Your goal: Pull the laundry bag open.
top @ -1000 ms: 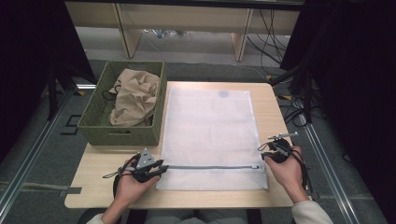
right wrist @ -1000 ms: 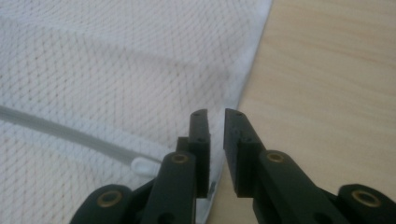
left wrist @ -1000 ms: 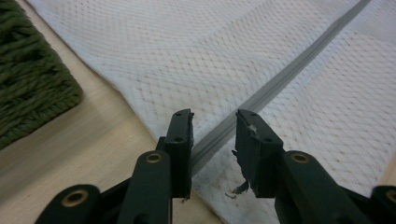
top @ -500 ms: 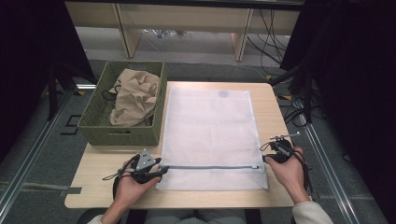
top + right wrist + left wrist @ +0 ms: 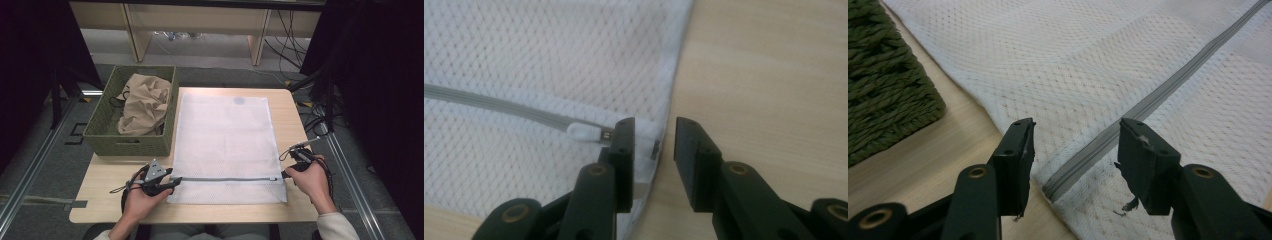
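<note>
High view, item one: counter (image 5: 115,175), pale wood, rectangular, with a person's forearms coming in at its near edge.

Item two: mesh laundry bag (image 5: 225,145), white, lying flat on the middle and right of the counter, its long side running away from the person. A round grey patch sits near its far edge. The bag's left edge lies just beside the basket.

Item three: woven basket (image 5: 107,137), olive green, standing on the counter's far left part, its outer side over the counter edge. It holds a crumpled tan cloth (image 5: 142,102).

Item four: grey zipper (image 5: 225,179), running across the bag near its front edge, from left corner to right corner, closed along the length seen. In the left gripper view its left end (image 5: 1058,185) lies at the bag's border; in the right gripper view a white zipper pull (image 5: 583,133) rests at the right end, close to the bag's seam.

Item five: left tongs (image 5: 172,182), at the bag's front left corner, level with the zipper. Its jaws have just been opening and now stand partly apart. The left gripper view (image 5: 1073,160) shows the zipper end lying between them, neither pad pressing on it.

Item six: right tongs (image 5: 286,165), at the bag's right edge by the zipper. Its jaws have just been opening and stand apart. In the right gripper view (image 5: 654,145) the one jaw is over the bag's edge just beside the pull, the other over bare wood, gripping nothing.
</note>
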{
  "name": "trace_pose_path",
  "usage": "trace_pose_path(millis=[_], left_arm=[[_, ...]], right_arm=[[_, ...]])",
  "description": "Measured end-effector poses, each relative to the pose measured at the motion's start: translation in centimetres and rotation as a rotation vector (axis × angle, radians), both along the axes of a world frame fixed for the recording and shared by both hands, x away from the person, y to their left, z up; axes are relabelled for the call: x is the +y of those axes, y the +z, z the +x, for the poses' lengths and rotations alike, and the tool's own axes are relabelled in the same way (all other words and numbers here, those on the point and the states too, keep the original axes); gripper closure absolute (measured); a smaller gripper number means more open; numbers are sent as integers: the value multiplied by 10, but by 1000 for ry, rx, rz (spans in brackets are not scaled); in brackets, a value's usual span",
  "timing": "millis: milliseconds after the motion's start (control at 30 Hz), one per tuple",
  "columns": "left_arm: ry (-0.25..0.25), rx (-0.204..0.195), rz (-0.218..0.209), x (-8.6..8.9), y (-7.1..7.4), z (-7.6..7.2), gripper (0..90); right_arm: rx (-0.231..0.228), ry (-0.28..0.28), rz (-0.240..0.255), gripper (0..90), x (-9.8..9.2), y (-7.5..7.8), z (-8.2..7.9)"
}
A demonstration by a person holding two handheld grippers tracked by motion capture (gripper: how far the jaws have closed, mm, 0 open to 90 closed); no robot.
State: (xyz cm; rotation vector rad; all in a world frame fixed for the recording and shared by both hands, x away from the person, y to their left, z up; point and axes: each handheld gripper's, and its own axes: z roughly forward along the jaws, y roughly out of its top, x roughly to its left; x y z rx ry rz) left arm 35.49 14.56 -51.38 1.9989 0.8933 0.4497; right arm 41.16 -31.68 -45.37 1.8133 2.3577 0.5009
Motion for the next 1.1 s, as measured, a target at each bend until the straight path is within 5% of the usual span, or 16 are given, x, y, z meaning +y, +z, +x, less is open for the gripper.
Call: trace_pose_path(millis=[67,100,200,333,367,433,467,567,600,767,867,967,1000,1033,1067,1100], left_arm=[[9,9,-6,-2,-1,-2,488],[-1,-5,8,-1,0,-1,488],[-2,-1,-16,-3,0,0,488],[-6,1,2,-3,0,0,488],[-6,0,11,-3,0,0,488],[-6,-2,13,-3,0,0,487],[1,-7,6,-3,-1,-1,487],[1,-7,0,-3,-1,-1,486],[0,-8,5,-2,-1,-1,485],[-7,-6,11,-2,-1,-1,484],[-16,-13,37,-2,0,0,484],[-15,-14,40,-1,0,0,483],[3,-1,2,-3,-2,-1,483],[-1,-8,12,-2,-1,-1,483],[0,-12,2,-3,-1,-1,482],[6,-16,6,-2,-1,-1,483]], right_arm=[[13,-16,-16,703,1,-1,1],[102,-91,14,701,7,3,0],[80,-63,11,691,3,-1,6],[120,-115,16,689,5,-7,7],[160,-105,15,690,4,-8,9],[139,-71,22,691,2,-13,10],[148,-125,23,694,6,-14,10],[164,-105,22,694,6,-15,12],[155,-57,16,695,4,-17,14],[196,-107,-4,724,14,-19,13],[198,-84,-30,759,14,-19,15],[244,-141,-25,792,21,-16,14],[244,-141,-25,792,21,-16,14],[221,-141,-28,807,22,-17,13],[201,-66,-34,820,18,-18,15],[244,-129,-22,848,23,-16,14]])
